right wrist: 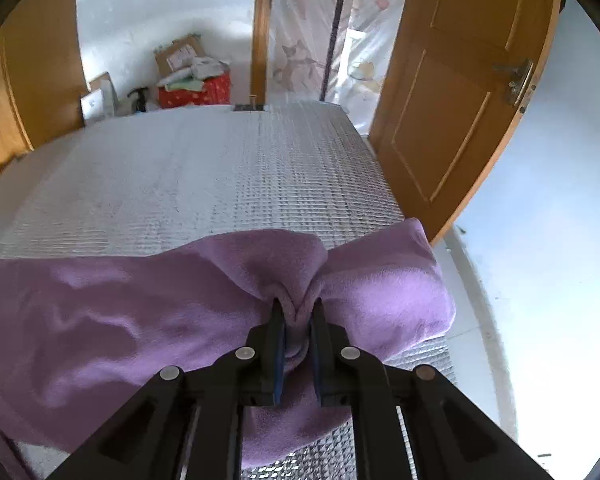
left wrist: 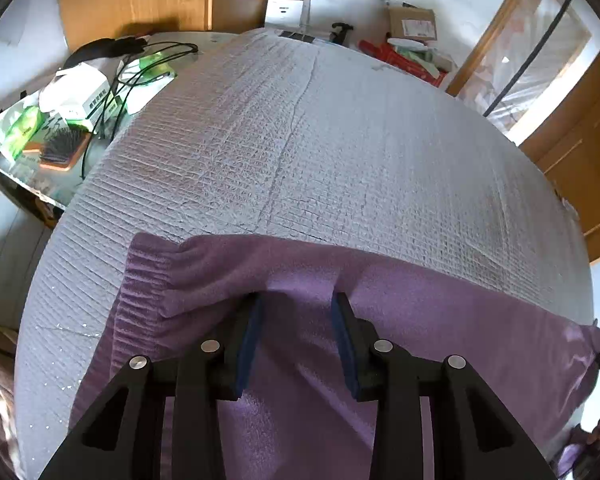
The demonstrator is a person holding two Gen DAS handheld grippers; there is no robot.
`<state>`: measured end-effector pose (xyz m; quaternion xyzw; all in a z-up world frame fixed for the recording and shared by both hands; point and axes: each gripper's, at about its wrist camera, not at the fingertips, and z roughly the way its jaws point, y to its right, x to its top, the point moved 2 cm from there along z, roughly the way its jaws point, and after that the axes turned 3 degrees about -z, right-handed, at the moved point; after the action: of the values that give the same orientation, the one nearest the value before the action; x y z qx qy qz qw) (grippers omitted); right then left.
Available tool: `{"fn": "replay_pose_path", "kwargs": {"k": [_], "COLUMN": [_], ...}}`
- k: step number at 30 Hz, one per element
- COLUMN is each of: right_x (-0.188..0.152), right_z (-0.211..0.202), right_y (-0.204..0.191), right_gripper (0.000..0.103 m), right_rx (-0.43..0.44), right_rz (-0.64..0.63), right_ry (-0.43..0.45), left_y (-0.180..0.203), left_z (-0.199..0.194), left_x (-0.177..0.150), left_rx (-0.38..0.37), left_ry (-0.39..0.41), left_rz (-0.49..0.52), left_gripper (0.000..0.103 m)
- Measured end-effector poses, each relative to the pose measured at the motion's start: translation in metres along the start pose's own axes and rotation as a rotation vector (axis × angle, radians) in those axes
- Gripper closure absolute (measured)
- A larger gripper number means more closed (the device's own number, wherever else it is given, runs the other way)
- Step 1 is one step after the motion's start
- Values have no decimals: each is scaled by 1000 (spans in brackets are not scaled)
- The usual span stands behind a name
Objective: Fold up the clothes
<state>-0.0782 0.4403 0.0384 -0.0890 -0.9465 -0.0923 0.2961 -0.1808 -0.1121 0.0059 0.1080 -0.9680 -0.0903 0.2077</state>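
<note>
A purple fleece garment [left wrist: 420, 320] lies across the near part of a silvery quilted mat [left wrist: 300, 140], its ribbed elastic band [left wrist: 140, 280] at the left end. In the left wrist view my left gripper [left wrist: 298, 304] stands open over the garment near that band, its blue-padded fingers well apart and the cloth lying between and under them. In the right wrist view my right gripper [right wrist: 296, 312] is shut on a bunched pinch of the same garment [right wrist: 120, 312] near its right end, by the mat's [right wrist: 220, 180] right edge. The cloth puckers toward the fingertips.
A side table [left wrist: 52, 184] left of the mat holds a hairbrush [left wrist: 62, 146], boxes [left wrist: 80, 88], green packets and black cables [left wrist: 140, 68]. Cardboard boxes and a red package [right wrist: 196, 88] sit past the far edge. A wooden door [right wrist: 460, 100] stands open at the right.
</note>
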Motion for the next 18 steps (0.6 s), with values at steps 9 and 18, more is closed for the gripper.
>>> {"fn": "replay_pose_path", "kwargs": {"k": [9, 18], "right_x": [-1, 1], "right_z": [-14, 3], "right_y": [12, -1], "right_gripper": [89, 85], "right_rx": [-4, -66], "right_rz": [23, 2], "right_ry": [9, -33], "left_y": [-5, -24], "left_z": [-5, -13], "left_x": [-6, -12], "left_rx": [-12, -47], "left_ry": [-14, -20], "left_rz": [-14, -64], "left_gripper": [65, 65]}}
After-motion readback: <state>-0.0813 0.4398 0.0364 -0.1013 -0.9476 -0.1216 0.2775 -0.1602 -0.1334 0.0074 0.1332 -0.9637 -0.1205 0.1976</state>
